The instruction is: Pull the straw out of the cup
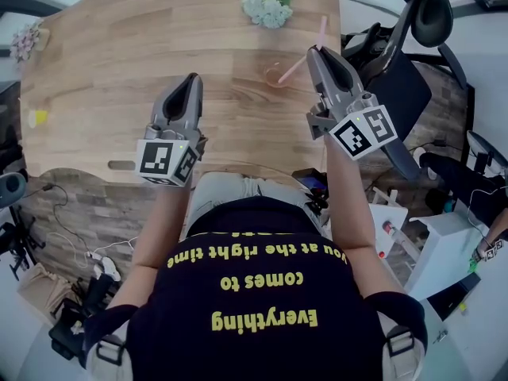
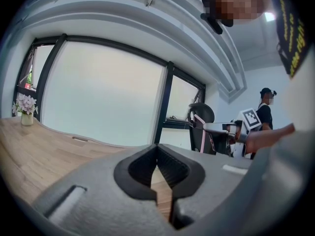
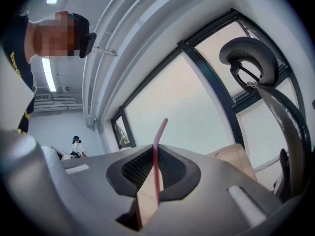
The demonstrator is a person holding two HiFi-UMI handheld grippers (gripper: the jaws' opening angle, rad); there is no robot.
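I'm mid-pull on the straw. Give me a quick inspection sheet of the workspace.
Surface: wooden table.
Job's things: pink straw gripped; in the head view its lower end lies over the clear cup; whether it is fully out cannot be told.
Clutter: flowers at the far edge; second bunch and a small yellow item at the left edge.
Tools: right tool shut on the straw; left tool shut, empty.
Cables: loose cables on the floor, left.
Surroundings: office chair at right, windows, bystander.

A wooden table (image 1: 119, 70) faces large windows (image 2: 103, 97) beside a black chair (image 1: 429, 18).
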